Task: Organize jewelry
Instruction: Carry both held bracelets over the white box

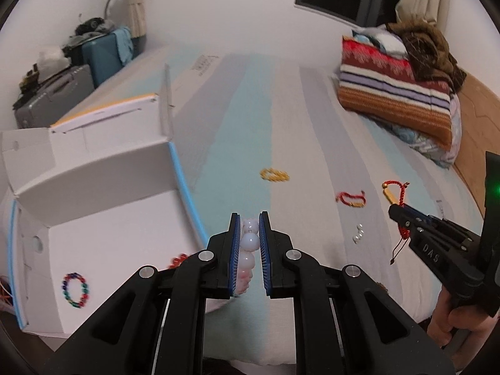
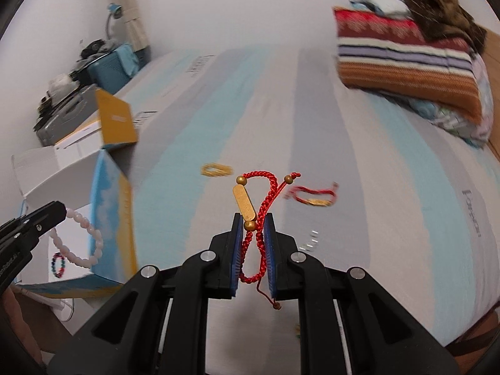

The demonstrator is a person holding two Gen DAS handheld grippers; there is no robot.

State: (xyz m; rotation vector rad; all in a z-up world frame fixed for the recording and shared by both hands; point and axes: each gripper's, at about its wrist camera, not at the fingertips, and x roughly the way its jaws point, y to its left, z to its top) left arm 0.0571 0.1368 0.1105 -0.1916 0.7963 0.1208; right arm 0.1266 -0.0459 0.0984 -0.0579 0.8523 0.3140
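Left gripper (image 1: pixel 250 223), left view: pink bead bracelet (image 1: pixel 249 243) is pinched narrowly beside the open box (image 1: pixel 103 243); round beads could be squeezed out. Right gripper (image 2: pixel 252 223), right view: red cord bracelet (image 2: pixel 261 206) is clamped above the bed (image 2: pixel 343 156); its loose tail could be snagged.

Six bracelets (image 2: pixel 268 201), one box (image 1: pixel 103 218), two grippers (image 1: pixel 250 218) and one small silver piece (image 1: pixel 358 233) were counted.

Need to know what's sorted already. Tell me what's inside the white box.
Inside the white box lies a multicolored bead bracelet and something red-orange, mostly hidden behind the left gripper. The near corner is covered.
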